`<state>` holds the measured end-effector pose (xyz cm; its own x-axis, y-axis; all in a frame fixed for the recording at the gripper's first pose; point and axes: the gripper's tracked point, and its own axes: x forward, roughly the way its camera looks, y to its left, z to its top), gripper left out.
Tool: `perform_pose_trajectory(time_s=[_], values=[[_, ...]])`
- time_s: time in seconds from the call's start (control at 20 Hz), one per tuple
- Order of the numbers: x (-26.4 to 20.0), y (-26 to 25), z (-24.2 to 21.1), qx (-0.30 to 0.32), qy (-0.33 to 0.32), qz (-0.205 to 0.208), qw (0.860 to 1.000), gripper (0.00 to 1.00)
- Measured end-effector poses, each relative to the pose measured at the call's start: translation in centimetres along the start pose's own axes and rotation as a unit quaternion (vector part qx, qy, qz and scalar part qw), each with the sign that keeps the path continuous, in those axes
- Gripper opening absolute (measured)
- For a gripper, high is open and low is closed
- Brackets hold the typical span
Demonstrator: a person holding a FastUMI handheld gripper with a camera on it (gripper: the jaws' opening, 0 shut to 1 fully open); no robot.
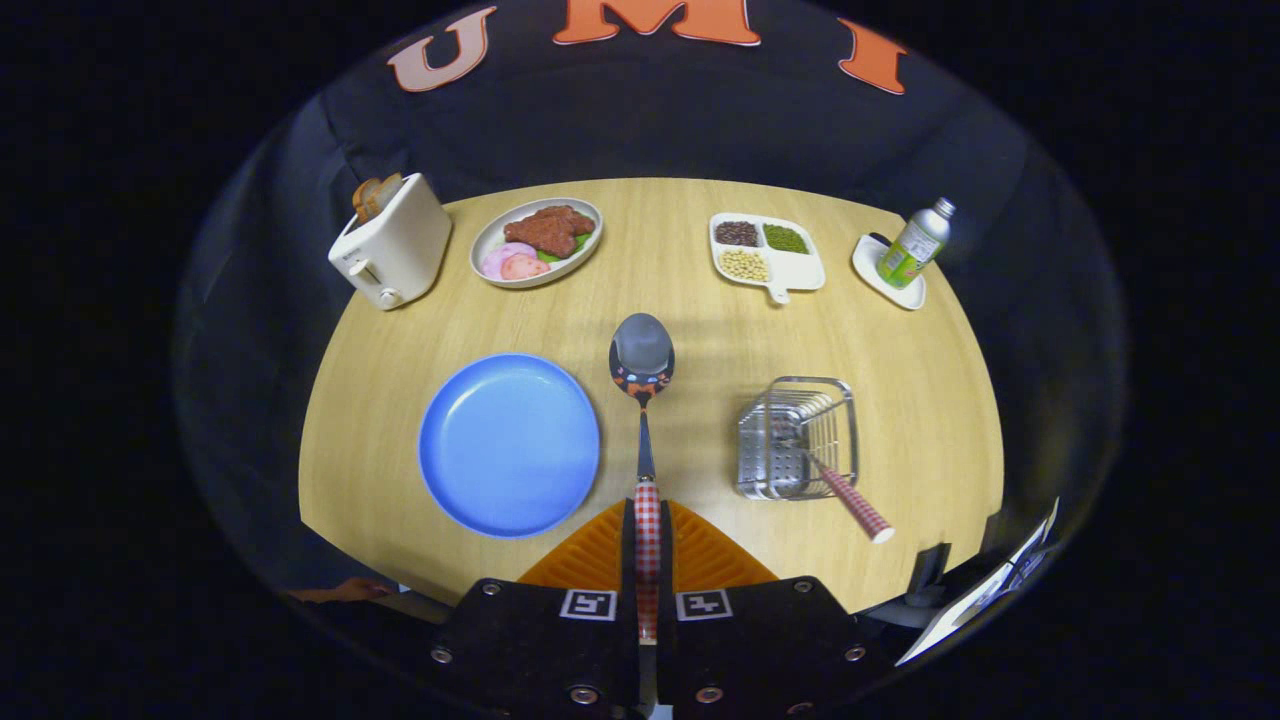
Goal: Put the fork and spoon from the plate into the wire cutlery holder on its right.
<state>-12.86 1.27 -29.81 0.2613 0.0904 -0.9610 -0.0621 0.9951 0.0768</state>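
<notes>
My gripper (647,545) is shut on the spoon (642,372), both fingers pressing its red-checked handle. The spoon points straight ahead, its shiny bowl raised over the wooden table between the plate and the holder. The blue plate (508,443) lies to the left of the fingers with nothing on it. The wire cutlery holder (797,437) stands to the right of the fingers. The fork (848,500) rests inside it, its red-checked handle sticking out toward me at a slant.
On the round wooden table (690,310), a white toaster (392,250) with bread stands far left. An oval dish of meat (537,241) and a divided tray of beans (765,255) lie beyond. A bottle (916,245) sits on a small white dish far right.
</notes>
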Motion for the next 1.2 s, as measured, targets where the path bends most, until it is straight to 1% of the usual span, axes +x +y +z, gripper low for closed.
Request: perform_pose_trajectory(time_s=[0.2, 0.35, 0.6, 0.7, 0.85, 1.1, 1.2], values=[[-0.8, -3.6, 0.0, 0.024, 0.033, -0.003, 0.999, 0.07], [-1.3, -6.6, -0.3, 0.019, 0.061, -0.016, 0.998, 0.07], [-0.7, -7.8, -1.9, 0.007, 0.131, -0.006, 0.991, 0.07], [-0.3, -8.4, -2.4, 0.001, 0.16, -0.002, 0.987, 0.07], [0.3, -8.3, -2.8, -0.007, 0.209, 0.018, 0.978, 0.07], [1.2, -8.6, -3.1, 0.008, 0.279, 0.043, 0.959, 0.08], [1.5, -8.7, -2.8, 0.015, 0.297, 0.049, 0.953, 0.08]])
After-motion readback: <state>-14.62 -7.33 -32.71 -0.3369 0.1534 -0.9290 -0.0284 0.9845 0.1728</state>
